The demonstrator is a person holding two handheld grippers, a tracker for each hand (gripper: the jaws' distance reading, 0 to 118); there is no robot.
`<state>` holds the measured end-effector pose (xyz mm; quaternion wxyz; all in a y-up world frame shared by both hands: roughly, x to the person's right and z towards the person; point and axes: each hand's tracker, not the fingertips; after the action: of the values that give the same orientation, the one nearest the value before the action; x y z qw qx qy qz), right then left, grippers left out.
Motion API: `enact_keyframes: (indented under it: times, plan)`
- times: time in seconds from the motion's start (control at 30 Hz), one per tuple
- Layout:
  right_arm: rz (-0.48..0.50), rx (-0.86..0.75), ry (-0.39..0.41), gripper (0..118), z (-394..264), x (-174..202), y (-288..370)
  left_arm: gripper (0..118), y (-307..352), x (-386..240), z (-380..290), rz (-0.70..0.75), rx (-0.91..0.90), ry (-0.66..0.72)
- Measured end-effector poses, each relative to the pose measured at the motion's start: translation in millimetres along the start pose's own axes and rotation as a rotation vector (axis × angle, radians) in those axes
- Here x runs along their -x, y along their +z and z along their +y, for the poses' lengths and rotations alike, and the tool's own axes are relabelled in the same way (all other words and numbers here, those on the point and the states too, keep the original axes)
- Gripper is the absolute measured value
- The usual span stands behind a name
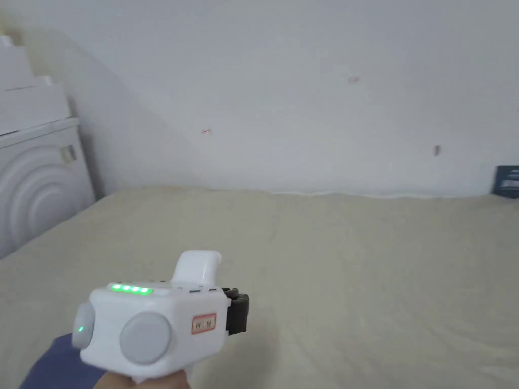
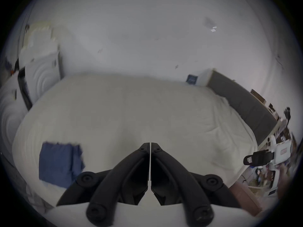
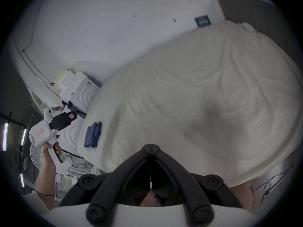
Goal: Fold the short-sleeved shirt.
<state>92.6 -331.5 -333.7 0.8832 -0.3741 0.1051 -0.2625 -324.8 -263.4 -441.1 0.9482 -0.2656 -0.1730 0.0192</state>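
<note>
The folded dark blue cloth shirt (image 2: pixel 59 161) lies near the left front edge of the big cream bed (image 2: pixel 131 109). The rest of the bed is bare, with lots of room. The left tongs (image 2: pixel 150 146) are closed tight and hold nothing. The right tongs (image 3: pixel 151 147) are closed too, empty, above the bed's front edge.
</note>
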Motion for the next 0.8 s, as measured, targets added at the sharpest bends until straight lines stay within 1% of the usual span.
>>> enact_keyframes:
  times: [0.03, 0.07, 0.1, 0.17, 0.23, 0.3, 0.33, 0.37, 0.4, 0.47, 0.5, 0.53, 0.57, 0.6, 0.63, 0.7, 0.73, 0.8]
  plan:
    - [-0.015, -0.044, 0.023, 1, 3, 1, 14, 2, 12, -25, 2, 0.018, -0.076, -0.051]
    - [-0.038, -0.103, 0.060, 1, 6, 5, 29, 2, 28, -49, 4, 0.065, -0.190, -0.095]
    - [-0.056, -0.157, 0.092, 1, 8, 7, 42, 2, 39, -61, 1, 0.100, -0.270, -0.124]
    - [-0.102, -0.304, 0.163, 1, 8, 15, 73, 2, 66, -91, -3, 0.070, -0.401, -0.072]
    - [-0.108, -0.458, 0.219, 1, 4, 30, 102, 1, 85, -111, -10, 0.060, -0.465, -0.033]
    - [-0.065, -0.598, 0.274, 1, -5, 38, 125, 1, 103, -131, -18, 0.087, -0.526, -0.063]
    - [-0.038, -0.676, 0.318, 1, -12, 44, 135, 1, 112, -142, -25, 0.126, -0.563, -0.072]
    - [-0.048, -0.740, 0.351, 1, -21, 49, 142, 1, 117, -147, -31, 0.143, -0.586, -0.079]
    - [-0.081, -0.808, 0.385, 1, -31, 54, 147, 1, 123, -153, -37, 0.155, -0.604, -0.085]
    - [-0.136, -0.923, 0.430, 1, -48, 56, 151, 1, 132, -163, -51, 0.205, -0.663, -0.086]
    - [-0.152, -0.965, 0.446, 1, -55, 56, 152, 1, 134, -168, -59, 0.260, -0.695, -0.096]
    - [-0.161, -0.996, 0.460, 1, -60, 53, 150, 1, 134, -174, -67, 0.333, -0.720, -0.138]
    - [-0.161, -1.015, 0.470, 1, -65, 49, 148, 1, 133, -177, -74, 0.370, -0.739, -0.195]
    - [-0.177, -1.027, 0.480, 1, -67, 47, 143, 1, 132, -178, -80, 0.368, -0.745, -0.232]
    - [-0.237, -1.034, 0.490, 1, -72, 45, 139, 1, 128, -183, -86, 0.352, -0.729, -0.252]
    - [-0.360, -1.089, 0.546, 1, -87, 44, 129, 1, 124, -184, -93, 0.322, -0.673, -0.208]
    - [-0.396, -1.094, 0.554, 1, -91, 42, 123, 1, 121, -183, -96, 0.301, -0.643, -0.174]
    - [-0.368, -1.068, 0.545, 1, -95, 43, 119, 1, 118, -184, -102, 0.303, -0.616, -0.149]
